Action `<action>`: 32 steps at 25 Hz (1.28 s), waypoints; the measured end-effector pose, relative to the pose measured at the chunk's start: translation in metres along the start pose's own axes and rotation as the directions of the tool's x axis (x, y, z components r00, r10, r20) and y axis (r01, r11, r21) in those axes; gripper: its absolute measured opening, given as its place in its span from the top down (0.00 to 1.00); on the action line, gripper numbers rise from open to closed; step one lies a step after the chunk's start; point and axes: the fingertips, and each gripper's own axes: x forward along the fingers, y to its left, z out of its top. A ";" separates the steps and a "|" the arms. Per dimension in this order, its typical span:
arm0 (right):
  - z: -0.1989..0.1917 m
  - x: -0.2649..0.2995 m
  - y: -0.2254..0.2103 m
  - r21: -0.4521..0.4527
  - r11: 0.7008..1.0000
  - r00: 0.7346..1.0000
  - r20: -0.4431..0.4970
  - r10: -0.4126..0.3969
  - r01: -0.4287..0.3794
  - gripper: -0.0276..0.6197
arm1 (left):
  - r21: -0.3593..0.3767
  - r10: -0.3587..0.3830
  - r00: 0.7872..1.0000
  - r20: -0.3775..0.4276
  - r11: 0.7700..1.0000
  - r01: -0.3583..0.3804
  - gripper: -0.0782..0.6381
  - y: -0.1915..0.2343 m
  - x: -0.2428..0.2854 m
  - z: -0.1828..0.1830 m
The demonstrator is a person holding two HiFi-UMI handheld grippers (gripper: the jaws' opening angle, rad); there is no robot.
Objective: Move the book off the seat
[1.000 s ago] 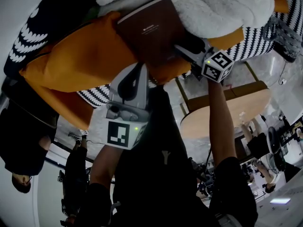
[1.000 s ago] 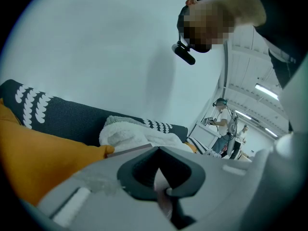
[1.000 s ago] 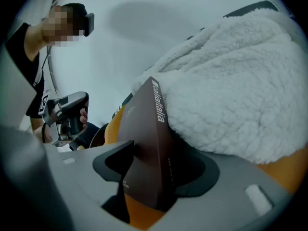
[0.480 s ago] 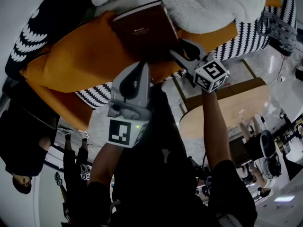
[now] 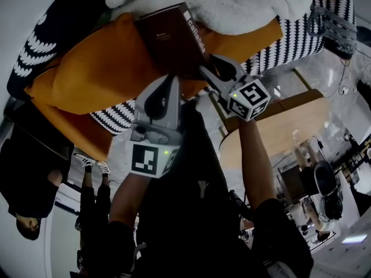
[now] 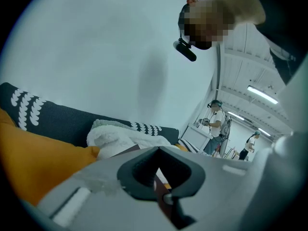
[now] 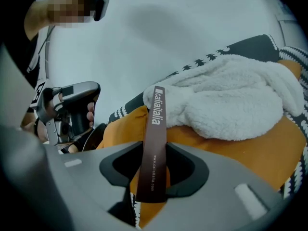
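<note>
Right gripper (image 5: pixel 210 74) is clamped on the book (image 5: pixel 171 39) at its spine edge. The jaws have just been closing, and the spine fills the gap between them in the right gripper view (image 7: pixel 153 177). Left gripper (image 5: pixel 171 83) has its jaws together with nothing in them, just below the book's lower edge.

The book is upper centre of the head view, on the orange cushion (image 5: pixel 98 68) of the striped seat (image 5: pixel 301 39). The spine side faces lower right and is free. The far edge is tucked under the white fleece blanket (image 5: pixel 243 4), so that end is hidden.

I can't tell whether the book is clear of the cushion. There's open room lower right, toward the wooden tabletop (image 5: pixel 290 132). The left gripper view shows only a sliver of the book.
</note>
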 end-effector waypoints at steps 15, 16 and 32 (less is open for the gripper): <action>0.000 -0.019 0.023 0.009 0.995 0.994 0.023 -0.104 0.104 0.72 | 0.009 -0.072 0.997 -0.020 0.997 0.072 0.88 -0.006 0.001 0.001; 0.001 -0.021 0.025 0.012 0.994 0.994 0.025 -0.111 0.111 0.72 | 0.004 -0.074 0.997 -0.019 0.997 0.074 0.88 -0.007 0.001 0.003; 0.001 -0.065 0.056 0.054 0.971 0.972 0.021 -0.235 0.234 0.72 | 0.070 -0.092 0.995 0.022 0.993 0.091 0.88 -0.039 -0.045 0.044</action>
